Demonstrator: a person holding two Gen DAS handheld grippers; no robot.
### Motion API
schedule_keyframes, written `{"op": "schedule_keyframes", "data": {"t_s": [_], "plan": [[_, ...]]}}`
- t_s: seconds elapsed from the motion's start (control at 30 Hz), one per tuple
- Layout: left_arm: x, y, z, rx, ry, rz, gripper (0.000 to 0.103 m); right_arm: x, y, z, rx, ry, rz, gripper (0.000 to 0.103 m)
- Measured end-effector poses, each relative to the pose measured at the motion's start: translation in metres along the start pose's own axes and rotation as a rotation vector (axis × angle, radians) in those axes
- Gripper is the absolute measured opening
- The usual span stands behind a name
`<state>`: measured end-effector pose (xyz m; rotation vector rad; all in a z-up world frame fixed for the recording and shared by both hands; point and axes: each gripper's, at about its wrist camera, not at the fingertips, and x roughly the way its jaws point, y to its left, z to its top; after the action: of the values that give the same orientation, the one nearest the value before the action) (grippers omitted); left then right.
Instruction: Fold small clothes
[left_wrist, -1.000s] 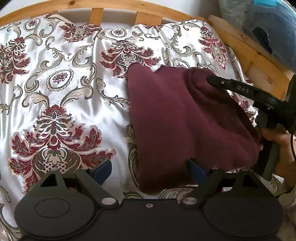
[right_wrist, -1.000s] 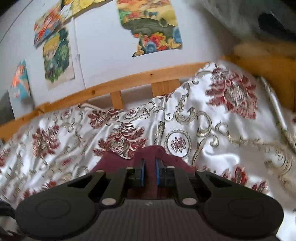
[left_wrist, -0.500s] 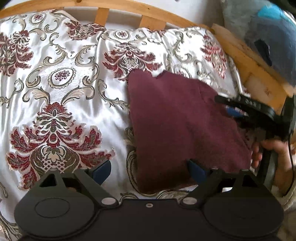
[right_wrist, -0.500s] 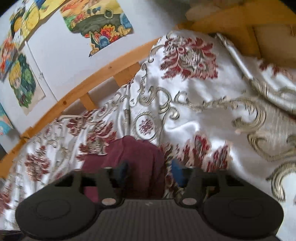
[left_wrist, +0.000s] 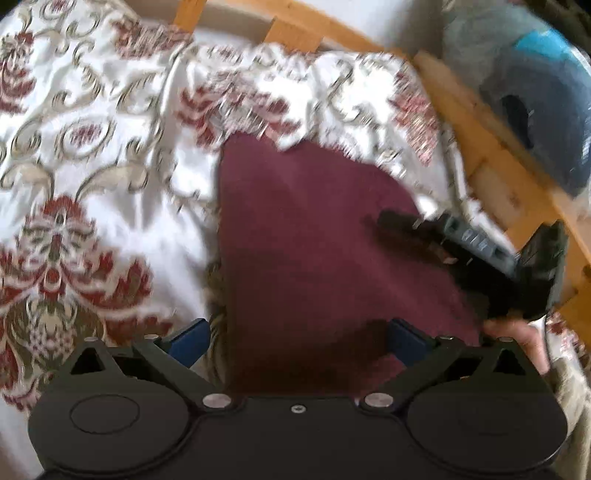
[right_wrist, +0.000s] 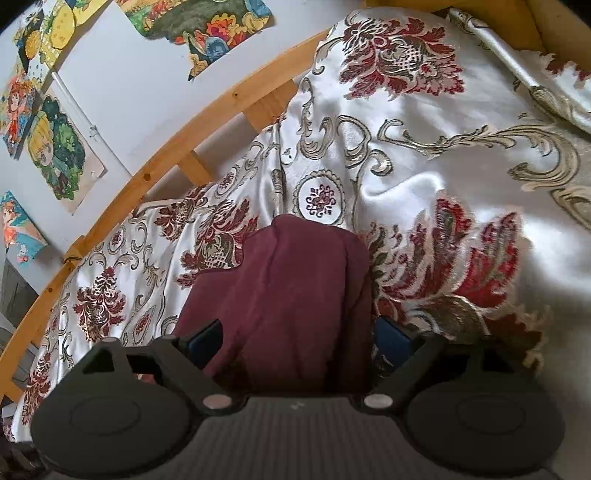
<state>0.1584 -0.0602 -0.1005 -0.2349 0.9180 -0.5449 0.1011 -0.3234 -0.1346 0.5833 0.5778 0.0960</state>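
A dark maroon cloth (left_wrist: 314, 240) lies folded on the floral bedspread (left_wrist: 92, 177). My left gripper (left_wrist: 295, 338) is open, its blue pads spread either side of the cloth's near edge. In the left wrist view my right gripper (left_wrist: 413, 225) hovers over the cloth's right side, held by a hand. In the right wrist view the cloth (right_wrist: 295, 288) lies flat between the wide-open blue pads of my right gripper (right_wrist: 299, 339), which holds nothing.
A wooden bed frame (left_wrist: 491, 147) runs along the far and right edges of the bed. A grey-blue bundle (left_wrist: 535, 92) lies beyond the frame at right. Cartoon posters (right_wrist: 55, 147) hang on the white wall behind the slatted rail (right_wrist: 177, 158).
My right gripper, shut on a fold of the cloth a second ago, has opened and let it drop flat, then drawn back. My left gripper has stayed open and shifted slightly forward.
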Motion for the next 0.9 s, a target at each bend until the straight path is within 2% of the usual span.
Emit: {"op": "schedule_keyframes", "data": {"t_s": [0.17, 0.5, 0.7, 0.73, 0.8, 0.87, 0.9], "plan": [[0.008, 0.015, -0.006, -0.087, 0.046, -0.02, 0.102, -0.001, 0.0, -0.003, 0.004, -0.014, 0.017, 0.097], [0.007, 0.015, -0.007, -0.074, 0.047, -0.017, 0.102, 0.0, 0.0, -0.004, 0.011, -0.023, 0.02, 0.098], [0.007, 0.015, -0.008, -0.074, 0.045, -0.017, 0.102, -0.007, -0.003, -0.002, 0.068, -0.058, 0.012, 0.095], [0.007, 0.015, -0.008, -0.075, 0.045, -0.018, 0.102, -0.009, -0.004, -0.002, 0.078, -0.067, 0.004, 0.092], [0.007, 0.016, -0.009, -0.078, 0.044, -0.021, 0.102, -0.011, -0.005, -0.001, 0.082, -0.085, -0.025, 0.079], [0.006, 0.017, -0.01, -0.077, 0.041, -0.021, 0.102, -0.013, -0.005, -0.001, 0.07, -0.106, -0.07, 0.049], [0.006, 0.017, -0.011, -0.073, 0.041, -0.018, 0.102, -0.014, -0.005, -0.001, 0.063, -0.114, -0.08, 0.046]]}}
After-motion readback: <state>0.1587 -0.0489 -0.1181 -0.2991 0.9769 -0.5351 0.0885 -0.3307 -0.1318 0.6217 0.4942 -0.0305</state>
